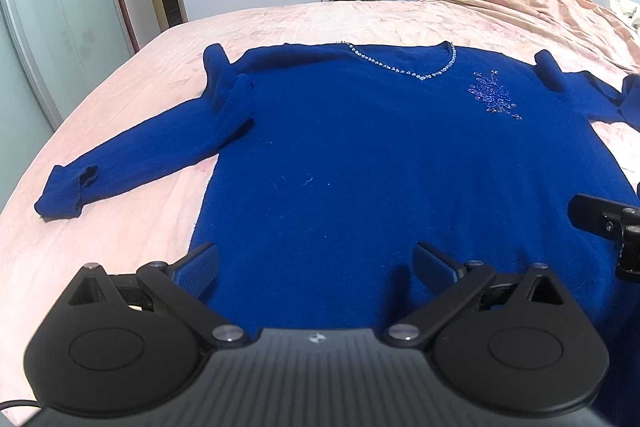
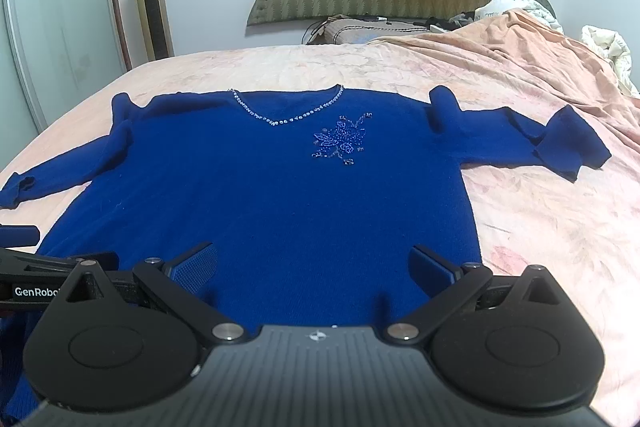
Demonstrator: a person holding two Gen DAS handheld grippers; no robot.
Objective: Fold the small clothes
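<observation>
Your left claw (image 1: 316,263) is wide apart and holds nothing. It hangs over the bottom of the blue sweater (image 1: 360,167), near its left side. The sweater lies flat and face up on the pink bed (image 1: 120,227), with both sleeves spread out.

The left sleeve (image 1: 132,155) runs far out toward the bed's edge. Its cuff (image 1: 64,197) is turned back. If you grab only the top layer at the bottom edge, the back layer may stay behind and the fold will go crooked. The knit looks soft and stretchy, so a hard pull could drag the whole sweater and bunch it up.

In the middle, watch the shiny beads on the neckline (image 2: 286,117) and the bead flower (image 2: 340,143). A finger could catch on them and snag.

Your right claw (image 2: 314,263) is wide apart too, and holds nothing, over the bottom near the right side. The right sleeve (image 2: 520,139) has its end folded over itself. If you leave it like that, it may make a lump inside the fold.

If one claw lifts sooner than the other, the sweater may twist.
</observation>
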